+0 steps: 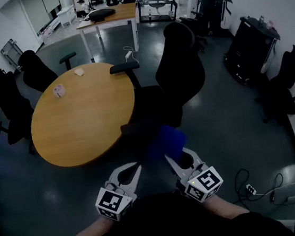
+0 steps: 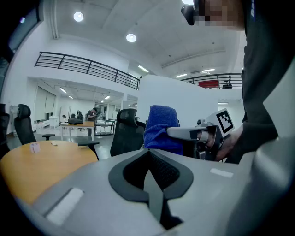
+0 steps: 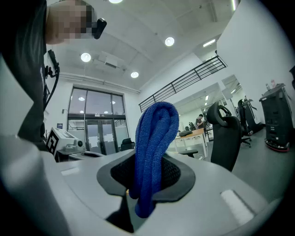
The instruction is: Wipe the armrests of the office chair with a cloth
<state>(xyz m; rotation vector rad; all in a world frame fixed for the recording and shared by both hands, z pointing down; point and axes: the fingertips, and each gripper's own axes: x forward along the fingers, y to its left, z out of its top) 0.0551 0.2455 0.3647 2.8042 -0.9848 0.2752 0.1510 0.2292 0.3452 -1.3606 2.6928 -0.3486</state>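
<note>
The black office chair (image 1: 180, 68) stands beside the round wooden table (image 1: 83, 117); its far armrest (image 1: 124, 67) reaches over the table's edge. My right gripper (image 1: 177, 151) is shut on a folded blue cloth (image 1: 166, 141), held low in front of the chair's seat. In the right gripper view the cloth (image 3: 155, 138) stands up from between the jaws. My left gripper (image 1: 136, 168) hangs just left of it, shut with nothing in it. The left gripper view shows the cloth (image 2: 159, 129), the chair (image 2: 126, 132) and an armrest (image 2: 88, 144) ahead.
Small items (image 1: 59, 90) lie on the table. More black chairs (image 1: 35, 70) stand at the left, and another (image 1: 285, 90) at the right. A dark cabinet (image 1: 251, 48) is at the right wall. A power strip and cables (image 1: 250, 188) lie on the floor.
</note>
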